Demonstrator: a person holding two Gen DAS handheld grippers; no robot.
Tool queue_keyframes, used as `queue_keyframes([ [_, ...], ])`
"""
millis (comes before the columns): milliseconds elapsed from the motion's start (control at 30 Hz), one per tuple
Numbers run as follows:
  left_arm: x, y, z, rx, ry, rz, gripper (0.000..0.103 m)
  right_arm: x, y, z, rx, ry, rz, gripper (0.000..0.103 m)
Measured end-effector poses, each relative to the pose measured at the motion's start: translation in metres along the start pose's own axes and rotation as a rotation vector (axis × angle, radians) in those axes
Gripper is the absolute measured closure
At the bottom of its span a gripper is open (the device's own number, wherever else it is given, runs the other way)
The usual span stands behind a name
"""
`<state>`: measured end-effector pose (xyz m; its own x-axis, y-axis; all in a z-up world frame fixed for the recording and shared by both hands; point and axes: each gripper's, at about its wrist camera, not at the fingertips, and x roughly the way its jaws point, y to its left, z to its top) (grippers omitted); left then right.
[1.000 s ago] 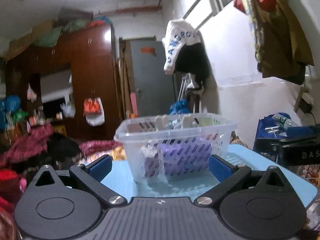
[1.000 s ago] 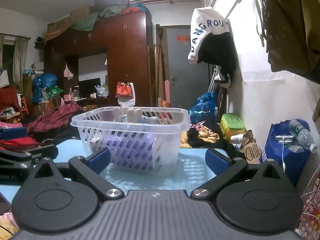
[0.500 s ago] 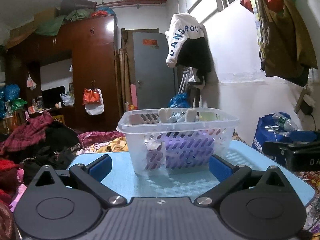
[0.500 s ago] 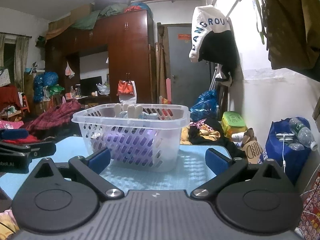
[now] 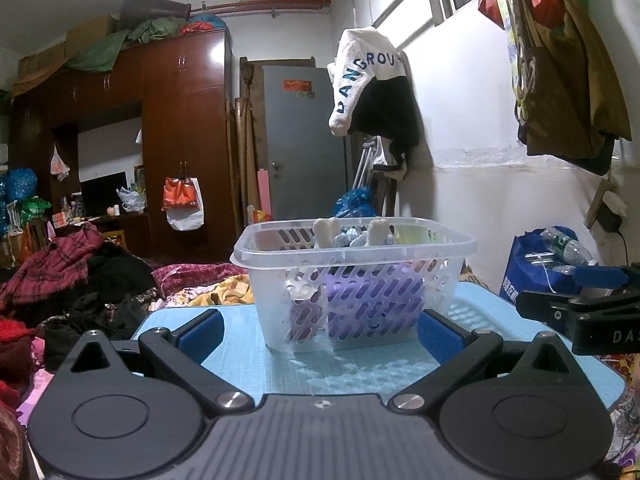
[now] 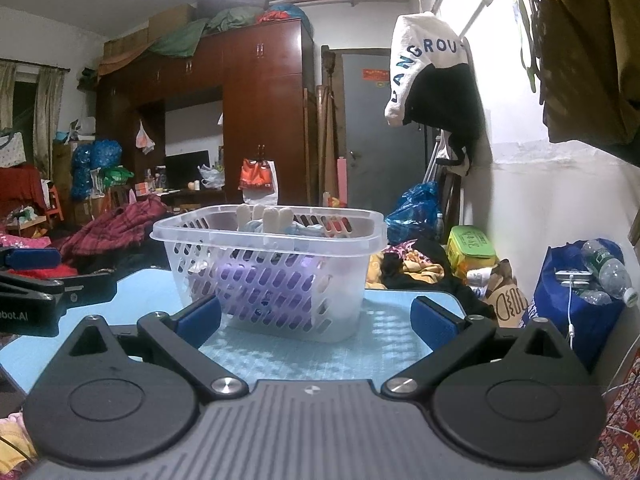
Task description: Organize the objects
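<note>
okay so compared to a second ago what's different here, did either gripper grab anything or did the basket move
Nothing was grabbed or let go. The left gripper tilted and settled: its view, blurred and showing less of the ceiling a second ago, is now sharp and level, with the basket lower in frame. The right gripper barely shifted. Both stay open and empty, and the basket still sits on the blue table with its contents unchanged.

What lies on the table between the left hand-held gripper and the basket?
Nothing: in the left wrist view, only bare blue table lies between the open left hand-held gripper and the basket.
</note>
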<state>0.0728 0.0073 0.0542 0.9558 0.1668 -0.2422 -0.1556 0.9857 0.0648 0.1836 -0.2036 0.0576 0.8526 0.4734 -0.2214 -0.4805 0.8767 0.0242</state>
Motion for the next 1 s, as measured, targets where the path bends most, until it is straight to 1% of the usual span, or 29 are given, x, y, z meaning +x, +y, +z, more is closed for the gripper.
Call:
queue_keyframes([
  [400,0.0009,-0.0006,-0.0001,-0.004,0.006,-0.017,0.000,-0.0005,0.0012,-0.0004,0.001,0.002,-0.003,0.000],
  [633,0.0019,-0.0033,-0.0009,0.000,0.011,-0.028,0.000,0.0001,-0.0005,-0.0029,0.026,-0.002,0.011,0.000],
  [900,0.0013,-0.0033,-0.0016,0.000,0.012,-0.040,0.000,-0.0003,0.0010,-0.0031,0.021,-0.001,0.014,0.000],
  [1000,0.0021,-0.0039,-0.0015,0.003,0.015,-0.031,0.000,0.0000,0.0016,-0.0032,0.016,0.001,0.015,0.000],
])
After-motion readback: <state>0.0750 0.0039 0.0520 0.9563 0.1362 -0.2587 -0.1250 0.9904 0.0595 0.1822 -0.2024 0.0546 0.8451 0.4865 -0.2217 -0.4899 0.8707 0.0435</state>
